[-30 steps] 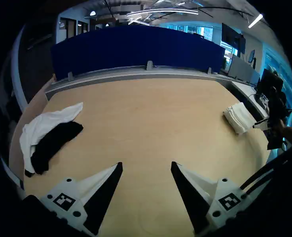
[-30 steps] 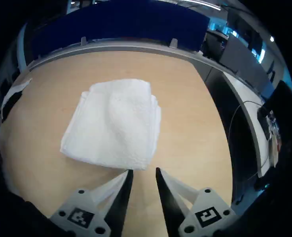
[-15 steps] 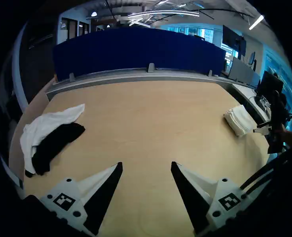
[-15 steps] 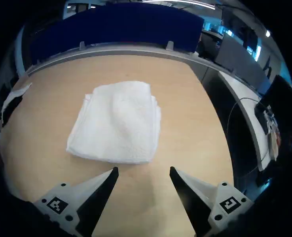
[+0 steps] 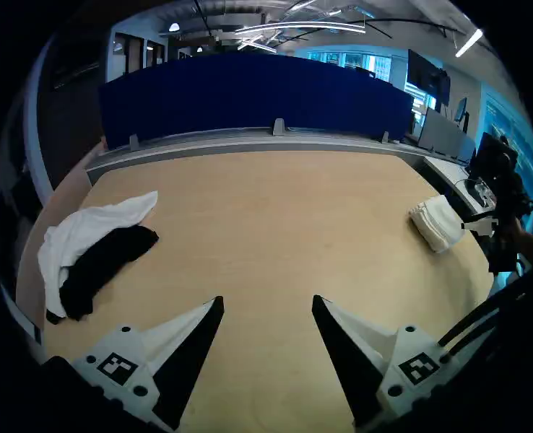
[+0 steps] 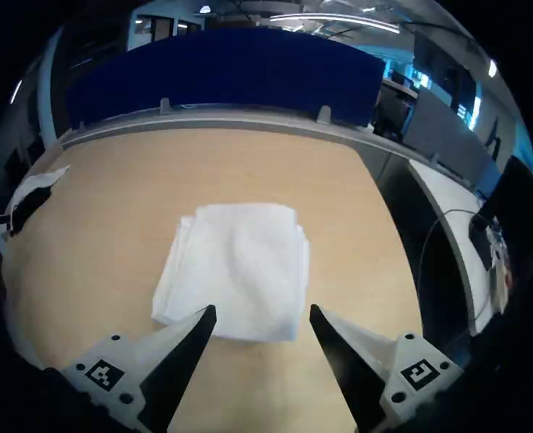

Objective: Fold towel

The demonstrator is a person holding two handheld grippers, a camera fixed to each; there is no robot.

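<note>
Right gripper view looks down at the folded white towel [image 6: 241, 270], which lies flat on the light wooden worktop [image 6: 122, 187], closer to its right edge. We see the right gripper [image 6: 261, 310] low over the near edge of the towel, with its fingers [image 6: 183, 343] spread wide apart and grasping nothing. The near edge of the towel sits between the two tips, but we cannot tell if they touch it. Behind the worktop stands a long blue partition [image 6: 223, 72] on a grey rail [image 6: 230, 119]. At the far left of the worktop lie a white cloth [image 6: 39, 180] and a black cloth [image 6: 24, 206] in one small heap, well apart from the towel. Beyond the right edge a thin cable [image 6: 427, 234] runs over a pale desk [image 6: 447, 206]. Left gripper view shows the left gripper [image 5: 267, 297] above the bare middle of the worktop, its fingers released as well and holding nothing. From this side the towel [image 5: 436, 222] is far to the right and the heap of cloths to the left, with bare wood between them and the gripper.
</note>
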